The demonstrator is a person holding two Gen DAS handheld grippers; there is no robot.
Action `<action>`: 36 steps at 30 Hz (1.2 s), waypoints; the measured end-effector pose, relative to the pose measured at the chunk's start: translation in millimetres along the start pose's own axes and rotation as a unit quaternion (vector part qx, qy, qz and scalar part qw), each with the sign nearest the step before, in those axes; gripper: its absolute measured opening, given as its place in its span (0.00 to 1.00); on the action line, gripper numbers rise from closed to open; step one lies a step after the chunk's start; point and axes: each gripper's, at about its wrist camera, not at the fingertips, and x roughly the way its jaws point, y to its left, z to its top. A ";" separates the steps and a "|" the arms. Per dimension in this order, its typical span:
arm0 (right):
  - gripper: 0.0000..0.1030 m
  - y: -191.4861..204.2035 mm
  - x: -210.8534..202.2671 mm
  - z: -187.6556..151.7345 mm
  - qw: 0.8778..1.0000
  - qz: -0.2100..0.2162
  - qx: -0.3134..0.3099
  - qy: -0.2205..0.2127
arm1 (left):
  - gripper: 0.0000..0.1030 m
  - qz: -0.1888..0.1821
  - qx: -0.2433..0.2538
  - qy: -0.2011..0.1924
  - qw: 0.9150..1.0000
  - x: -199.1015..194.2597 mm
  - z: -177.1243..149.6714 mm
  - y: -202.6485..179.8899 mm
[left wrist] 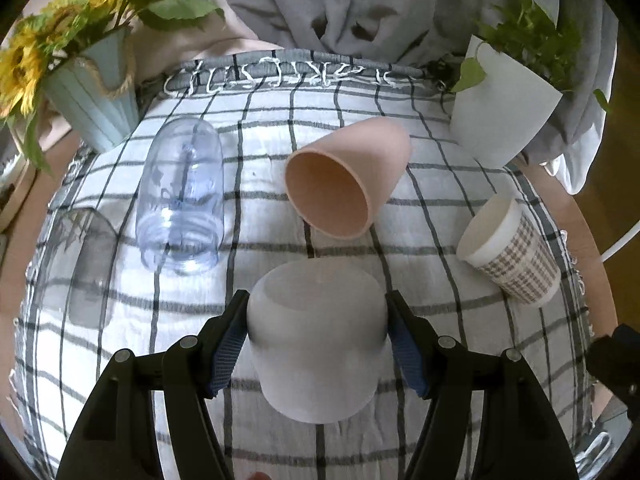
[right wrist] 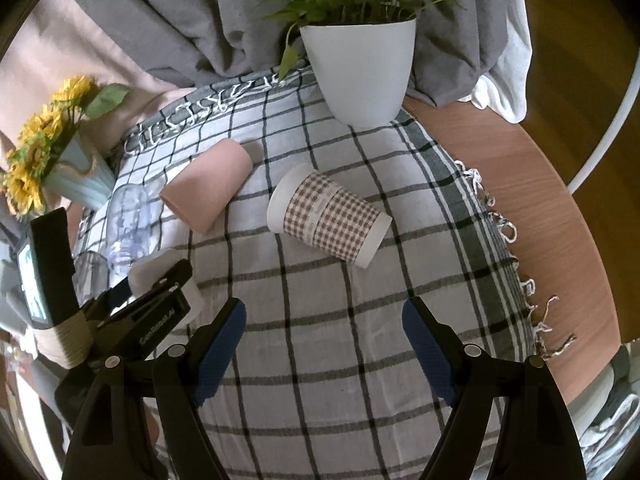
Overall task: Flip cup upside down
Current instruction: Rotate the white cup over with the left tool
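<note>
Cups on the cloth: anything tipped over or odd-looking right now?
Yes. The pink cup, checked paper cup and clear jar all lie on their sides on the checked cloth. No spill visible. The left gripper grips a frosted cup.

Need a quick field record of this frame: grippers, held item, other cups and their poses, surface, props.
left gripper: shut on frosted white cup, a pad on each side of its wall
right gripper: open, holds nothing, above the checked cloth
pink cup: on its side, mouth toward the left wrist camera
gingham paper cup: on its side
clear jar: lying down
grey glass: at left, pose unclear
props: sunflower vase, white plant pot
surface: wooden table under the cloth
</note>
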 end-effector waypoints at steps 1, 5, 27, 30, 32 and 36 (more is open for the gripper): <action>0.78 0.5 -0.7 -0.2 1.000 0.001 -0.002 -0.002 | 0.64 -0.003 -0.003 0.004 1.000 -0.9 -1.9 0.7; 0.78 -0.2 -2.7 0.4 1.000 0.003 -0.005 -0.003 | 0.64 -0.009 -0.013 0.015 1.000 -3.8 -10.3 1.7; 0.78 -6.8 14.7 -1.9 1.000 0.001 -0.014 0.023 | 0.70 -0.002 -0.010 0.034 0.999 -1.5 -21.2 -2.2; 0.78 -6.8 15.2 -1.2 1.000 0.002 -0.012 0.023 | 0.79 0.000 -0.014 0.028 1.000 -3.9 -20.1 0.0; 0.78 -6.3 16.6 -0.8 1.000 0.002 -0.011 0.026 | 0.85 0.002 -0.017 0.022 1.000 -6.8 -19.1 1.5; 0.79 -6.4 17.5 -0.3 0.999 0.008 -0.010 0.030 | 0.90 0.004 -0.018 0.012 1.000 -15.3 -16.8 2.7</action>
